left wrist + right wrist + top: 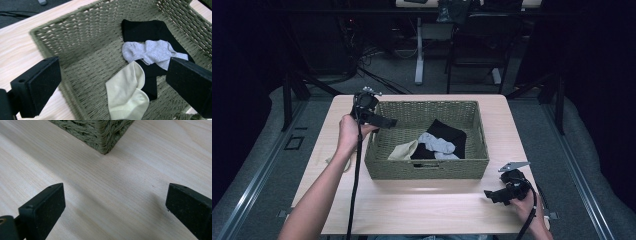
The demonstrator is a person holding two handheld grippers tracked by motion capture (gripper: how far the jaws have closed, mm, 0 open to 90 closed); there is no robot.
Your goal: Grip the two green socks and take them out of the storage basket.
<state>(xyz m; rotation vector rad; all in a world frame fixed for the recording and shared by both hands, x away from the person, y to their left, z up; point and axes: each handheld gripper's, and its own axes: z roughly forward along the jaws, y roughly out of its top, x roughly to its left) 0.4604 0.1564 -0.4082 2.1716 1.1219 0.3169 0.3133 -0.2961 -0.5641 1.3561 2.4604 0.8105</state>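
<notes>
Jaws wide and empty, the left gripper (384, 121) hangs over the basket's (427, 168) left rim above the socks (128, 92) inside it, probably needing another sock next.

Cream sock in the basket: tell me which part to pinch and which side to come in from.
Pinch the cream sock at its upper, narrower end, where it lies flat on bare basket weave, away from the black sock and grey sock. Come straight down from above: the walls block a level approach. The left gripper, open over the near-left corner, looks best placed.
</notes>
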